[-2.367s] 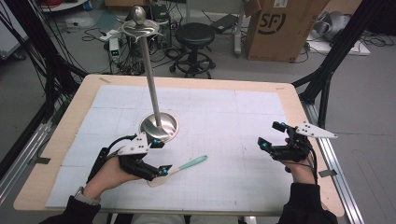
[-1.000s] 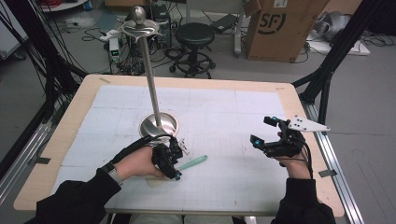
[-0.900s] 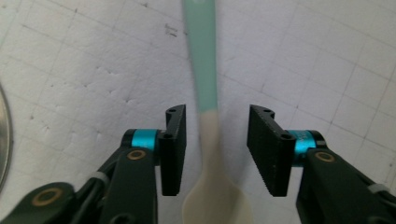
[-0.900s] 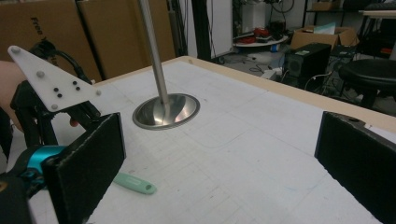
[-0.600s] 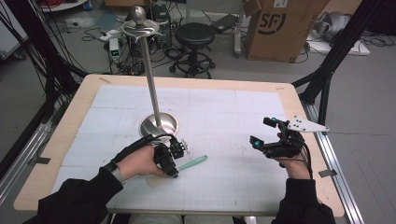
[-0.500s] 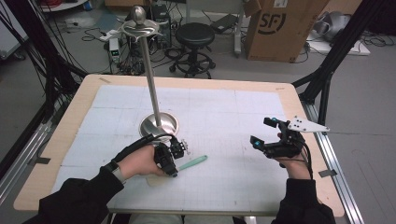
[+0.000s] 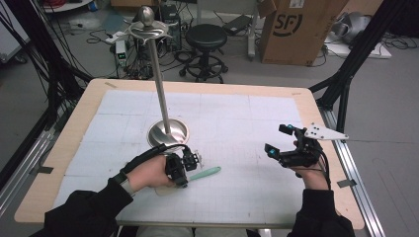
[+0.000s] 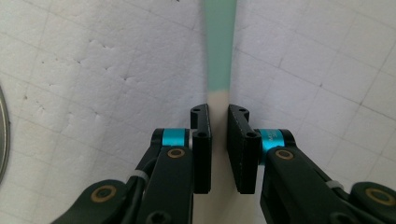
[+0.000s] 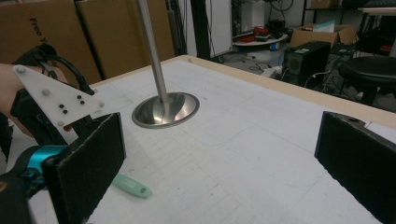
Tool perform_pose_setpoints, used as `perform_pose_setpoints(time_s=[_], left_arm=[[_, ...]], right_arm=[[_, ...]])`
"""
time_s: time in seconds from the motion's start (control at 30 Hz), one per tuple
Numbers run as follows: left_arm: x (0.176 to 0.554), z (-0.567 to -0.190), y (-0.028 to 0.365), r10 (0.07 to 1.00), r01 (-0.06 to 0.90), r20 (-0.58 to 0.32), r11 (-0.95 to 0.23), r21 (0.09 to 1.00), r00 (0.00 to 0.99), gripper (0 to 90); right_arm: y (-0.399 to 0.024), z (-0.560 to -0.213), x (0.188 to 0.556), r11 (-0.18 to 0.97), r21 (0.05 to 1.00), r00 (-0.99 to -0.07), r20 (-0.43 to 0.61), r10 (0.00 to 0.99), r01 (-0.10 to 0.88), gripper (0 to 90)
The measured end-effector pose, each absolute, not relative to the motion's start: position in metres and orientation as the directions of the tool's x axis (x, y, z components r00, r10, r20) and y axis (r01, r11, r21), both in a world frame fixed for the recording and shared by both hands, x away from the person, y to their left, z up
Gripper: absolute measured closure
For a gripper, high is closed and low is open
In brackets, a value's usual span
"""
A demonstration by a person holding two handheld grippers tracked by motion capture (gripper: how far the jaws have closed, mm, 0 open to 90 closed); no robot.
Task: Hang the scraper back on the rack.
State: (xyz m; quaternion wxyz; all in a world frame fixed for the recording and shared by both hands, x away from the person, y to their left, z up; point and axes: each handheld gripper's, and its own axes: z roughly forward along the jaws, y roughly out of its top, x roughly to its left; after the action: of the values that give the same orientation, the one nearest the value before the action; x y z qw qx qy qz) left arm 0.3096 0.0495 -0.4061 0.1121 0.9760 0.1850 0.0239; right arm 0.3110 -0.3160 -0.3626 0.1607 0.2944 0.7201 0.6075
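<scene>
At the near edge of the table (image 7: 316, 106), the person's left gripper (image 8: 218, 116) is pinching the cream-coloured end of a mint-green spatula (image 7: 203, 173), its jaws having just been closing until nearly together around the flat piece. The spatula is lying on the white gridded mat (image 7: 237, 118), just in front of the steel stand's round base (image 7: 168, 132). Off to the right, the right gripper (image 7: 280, 139) is hovering with jaws spread wide, holding nothing.
</scene>
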Motion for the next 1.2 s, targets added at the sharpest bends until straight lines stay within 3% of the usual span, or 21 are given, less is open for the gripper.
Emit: perform_pose_setpoints(time_s=[0.53, 0.7, 1.2], left_arm=[[0.308, -0.379, 0.105, 0.441, 0.400, -0.059, -0.741, 0.539, 0.896, 80.5], [0.305, -0.371, 0.124, 0.456, 0.376, -0.047, -0.666, 0.645, 0.889, 80.6], [0.304, -0.338, 0.195, 0.525, 0.345, -0.097, -0.399, 0.849, 0.846, 80.5]], right_arm=[[-0.315, -0.365, 0.312, 0.092, 0.967, -0.782, 0.133, 0.609, 0.236, 0.7], [-0.314, -0.365, 0.312, 0.091, 0.968, -0.780, 0.131, 0.612, 0.233, 0.7], [-0.313, -0.368, 0.313, 0.097, 0.964, -0.777, 0.136, 0.614, 0.246, 0.8]])
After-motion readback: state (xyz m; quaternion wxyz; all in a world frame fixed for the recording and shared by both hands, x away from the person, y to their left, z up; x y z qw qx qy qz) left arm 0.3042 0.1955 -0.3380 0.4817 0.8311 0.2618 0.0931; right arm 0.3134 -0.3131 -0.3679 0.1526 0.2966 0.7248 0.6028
